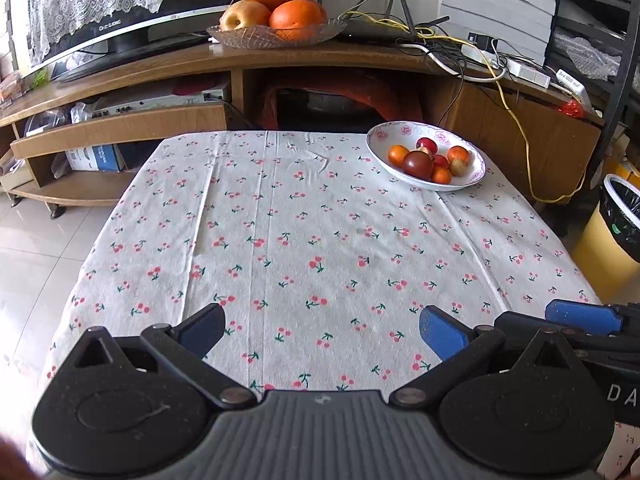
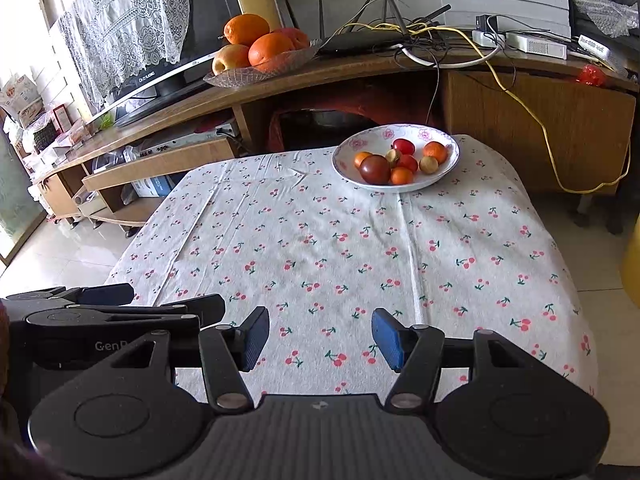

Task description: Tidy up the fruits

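Both held low over the near edge of the cherry-print tablecloth (image 1: 304,216), side by side: left gripper (image 1: 320,332) and right gripper (image 2: 320,338), jaws spread wide, gripping nothing. At the far right corner, a floral bowl (image 2: 450,164) of small fruits, dark tomato (image 2: 375,169) nearest; round, no clear long axis.

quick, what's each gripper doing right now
left gripper: jaws open, holding nothing, over the tablecloth.
right gripper: jaws open, holding nothing.

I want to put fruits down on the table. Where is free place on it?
The cherry-print tablecloth is bare from the white flowered bowl of small fruits at the far right corner to the open left gripper and open right gripper. Only that corner is crowded.
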`<move>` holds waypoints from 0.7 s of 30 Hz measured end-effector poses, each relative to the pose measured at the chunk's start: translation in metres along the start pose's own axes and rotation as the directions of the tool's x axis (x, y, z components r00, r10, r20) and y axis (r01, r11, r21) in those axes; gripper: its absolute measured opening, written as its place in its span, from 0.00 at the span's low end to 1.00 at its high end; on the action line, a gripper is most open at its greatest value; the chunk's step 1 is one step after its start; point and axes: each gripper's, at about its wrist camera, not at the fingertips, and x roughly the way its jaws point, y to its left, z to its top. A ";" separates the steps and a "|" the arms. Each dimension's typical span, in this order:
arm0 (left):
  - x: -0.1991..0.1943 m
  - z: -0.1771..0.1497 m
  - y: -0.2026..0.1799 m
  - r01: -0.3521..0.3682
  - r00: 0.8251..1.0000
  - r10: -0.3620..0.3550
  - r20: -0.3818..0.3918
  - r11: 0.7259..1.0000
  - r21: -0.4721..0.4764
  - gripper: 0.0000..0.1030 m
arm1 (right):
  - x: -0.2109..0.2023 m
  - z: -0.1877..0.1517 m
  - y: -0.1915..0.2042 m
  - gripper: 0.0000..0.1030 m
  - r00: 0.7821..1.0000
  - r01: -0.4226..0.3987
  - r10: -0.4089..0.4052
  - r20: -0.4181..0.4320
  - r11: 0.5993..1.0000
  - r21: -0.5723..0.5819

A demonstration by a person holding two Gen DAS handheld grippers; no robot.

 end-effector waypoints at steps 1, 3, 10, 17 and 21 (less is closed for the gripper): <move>0.000 -0.001 0.000 0.000 1.000 0.000 -0.003 1.000 -0.001 1.00 | 0.000 -0.001 0.001 0.51 1.000 -0.001 0.001 -0.002 1.000 0.000; -0.001 -0.003 0.001 -0.001 1.000 0.001 -0.007 1.000 -0.005 1.00 | -0.001 -0.003 0.002 0.52 1.000 -0.001 0.001 -0.004 1.000 -0.001; 0.000 -0.007 0.002 -0.003 0.999 0.002 -0.045 1.000 -0.017 1.00 | 0.000 -0.008 0.004 0.52 1.000 0.002 -0.002 -0.015 1.000 -0.002; -0.001 -0.010 0.002 -0.003 0.999 0.003 -0.048 1.000 -0.009 1.00 | 0.000 -0.012 0.004 0.52 1.000 0.004 -0.004 -0.026 1.000 0.000; -0.001 -0.012 0.004 -0.002 0.999 0.001 -0.044 1.000 -0.018 1.00 | 0.000 -0.013 0.004 0.53 1.000 0.004 -0.004 -0.028 1.000 0.005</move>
